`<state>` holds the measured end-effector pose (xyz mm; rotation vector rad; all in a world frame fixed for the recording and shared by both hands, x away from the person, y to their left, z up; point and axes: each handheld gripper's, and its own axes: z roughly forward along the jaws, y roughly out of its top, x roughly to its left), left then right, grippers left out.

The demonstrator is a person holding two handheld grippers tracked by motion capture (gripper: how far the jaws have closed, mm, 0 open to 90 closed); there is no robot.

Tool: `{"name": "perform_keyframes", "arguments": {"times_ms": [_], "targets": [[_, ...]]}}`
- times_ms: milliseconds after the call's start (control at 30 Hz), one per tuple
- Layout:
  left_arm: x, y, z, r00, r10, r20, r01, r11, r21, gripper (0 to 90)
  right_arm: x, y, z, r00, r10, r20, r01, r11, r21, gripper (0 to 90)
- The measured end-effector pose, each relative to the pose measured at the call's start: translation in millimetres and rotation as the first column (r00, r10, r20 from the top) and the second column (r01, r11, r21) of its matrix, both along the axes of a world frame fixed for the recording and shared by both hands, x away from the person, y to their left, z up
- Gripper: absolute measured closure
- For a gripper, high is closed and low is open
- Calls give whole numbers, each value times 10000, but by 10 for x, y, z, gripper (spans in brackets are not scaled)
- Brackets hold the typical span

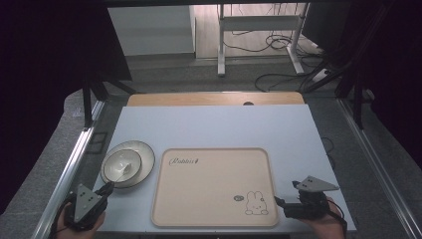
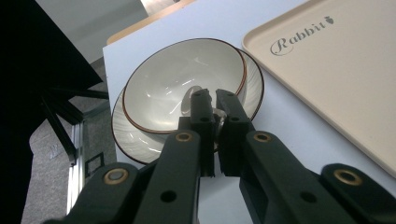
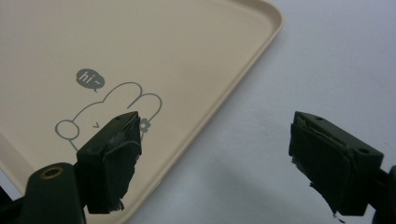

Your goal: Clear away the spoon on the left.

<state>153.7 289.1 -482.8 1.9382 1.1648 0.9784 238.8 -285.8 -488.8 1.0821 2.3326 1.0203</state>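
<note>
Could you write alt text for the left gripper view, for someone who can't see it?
Two black jaws of the left gripper, nearly closed, point at a white bowl stacked on a white plate. A beige tray lettered "Rabbit" lies beside them.

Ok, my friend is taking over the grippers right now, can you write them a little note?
Left gripper: shut, empty, just short of the bowl's near rim.
Right gripper: open, empty, above the tray's corner by the rabbit drawing.
Bowl sits on the plate, left of the tray. Tray is bare.
Done: nothing moved onto the tray.
Left: probably grasp the bowl and plate and put them on the tray.
</note>
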Motion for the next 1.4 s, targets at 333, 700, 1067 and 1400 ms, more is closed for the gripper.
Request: {"name": "perform_keyframes", "arguments": {"times_ms": [333, 700, 1067, 1400], "targets": [[-3, -12, 10, 10000, -55, 81, 56, 10000, -33, 880, 2, 2, -6, 10000, -28, -68, 28, 10000, -38, 170], [-8, -30, 33, 9998, -157, 154, 159, 9998, -139, 880, 7, 6, -23, 9999, -1, -163, -1, 9999, -109, 168], [-3, -52, 44, 9995, -275, 160, 279, 9993, -232, 876, 12, 15, -39, 9994, 69, -336, -76, 9998, -192, 167], [3, -73, 45, 9995, -294, 87, 295, 9994, -167, 875, 17, 21, -51, 9991, 107, -403, -116, 9997, -236, 165]]}}
